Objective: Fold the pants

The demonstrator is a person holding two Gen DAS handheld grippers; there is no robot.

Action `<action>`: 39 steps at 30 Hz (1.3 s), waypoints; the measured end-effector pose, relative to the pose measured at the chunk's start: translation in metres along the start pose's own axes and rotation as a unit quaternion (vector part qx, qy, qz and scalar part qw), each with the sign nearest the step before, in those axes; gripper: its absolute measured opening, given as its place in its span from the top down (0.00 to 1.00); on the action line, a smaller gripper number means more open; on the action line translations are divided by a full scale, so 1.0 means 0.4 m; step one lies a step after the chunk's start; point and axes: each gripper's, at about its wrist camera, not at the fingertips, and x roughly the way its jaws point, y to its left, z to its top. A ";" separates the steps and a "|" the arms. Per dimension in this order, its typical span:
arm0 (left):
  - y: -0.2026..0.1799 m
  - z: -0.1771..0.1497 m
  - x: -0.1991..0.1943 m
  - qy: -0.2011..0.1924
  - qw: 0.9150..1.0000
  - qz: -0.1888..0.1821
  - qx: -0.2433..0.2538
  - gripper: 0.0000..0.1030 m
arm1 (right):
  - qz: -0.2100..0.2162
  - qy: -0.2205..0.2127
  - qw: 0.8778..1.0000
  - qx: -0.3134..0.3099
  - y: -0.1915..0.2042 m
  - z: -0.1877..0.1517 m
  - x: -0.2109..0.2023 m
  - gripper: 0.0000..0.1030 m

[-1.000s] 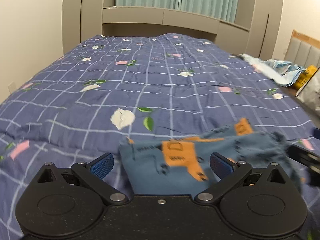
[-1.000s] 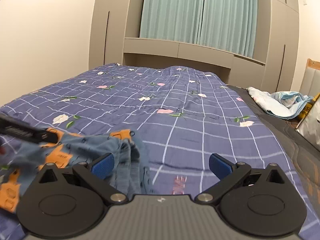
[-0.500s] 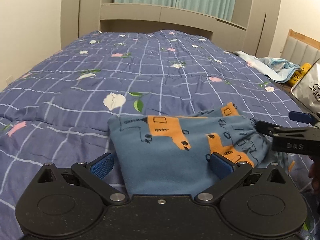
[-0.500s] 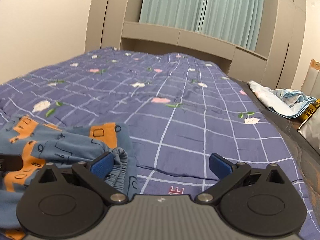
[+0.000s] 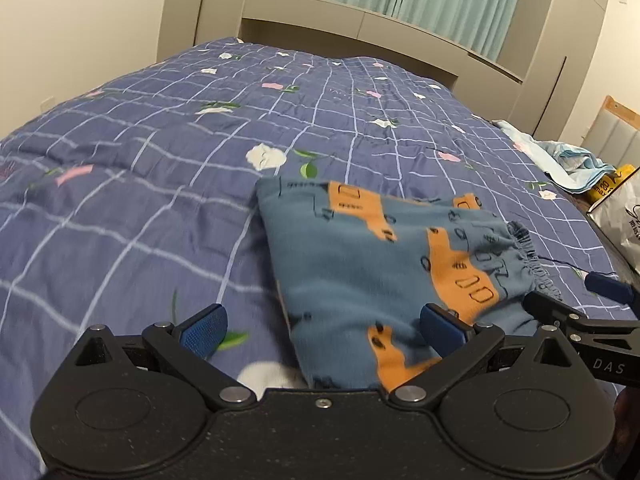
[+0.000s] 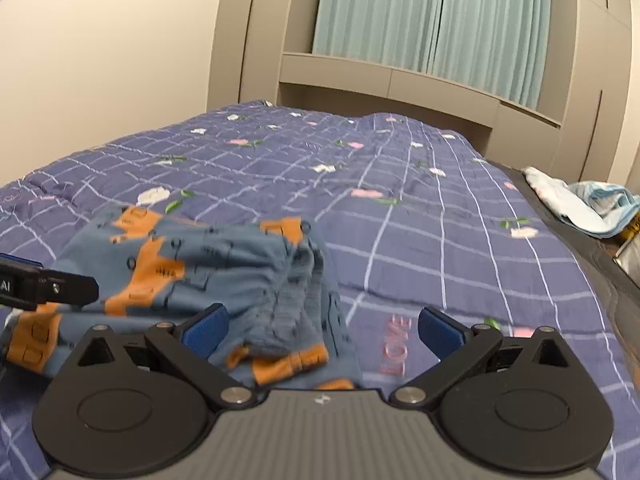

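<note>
The blue pants (image 5: 372, 264) with orange vehicle prints lie folded on the bed's quilt (image 5: 168, 168). They also show in the right wrist view (image 6: 224, 276), with the gathered waistband on their right side. My left gripper (image 5: 322, 326) is open and empty, hovering over the near left part of the pants. My right gripper (image 6: 322, 326) is open and empty over the pants' right edge. The right gripper's fingers (image 5: 608, 288) show at the right edge of the left wrist view, and the left gripper's finger (image 6: 52, 288) shows at the left of the right wrist view.
The quilt is blue with a white grid and flowers. A light blue cloth heap (image 6: 588, 204) lies at the bed's right side, with a white bag (image 5: 620, 220) beside it. A headboard shelf (image 6: 400, 80) and teal curtains (image 6: 432, 20) stand at the far end.
Both grippers have drawn back and tilted, with open jaws off the cloth. The pants have settled flat on the quilt and now lie still.
</note>
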 end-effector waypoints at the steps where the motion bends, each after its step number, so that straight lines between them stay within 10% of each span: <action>1: 0.000 -0.007 -0.004 0.000 1.000 0.000 -0.001 0.01 | -0.001 0.001 1.000 0.005 0.000 -0.004 -0.002 0.00; 27: 0.011 -0.052 -0.049 -0.004 1.000 -0.004 0.000 0.01 | 0.013 0.035 0.999 -0.030 0.031 0.124 0.187 0.00; 39: 0.035 -0.035 -0.075 -0.003 0.996 -0.038 -0.082 0.01 | 0.039 0.022 0.999 0.024 -0.021 0.060 0.056 0.00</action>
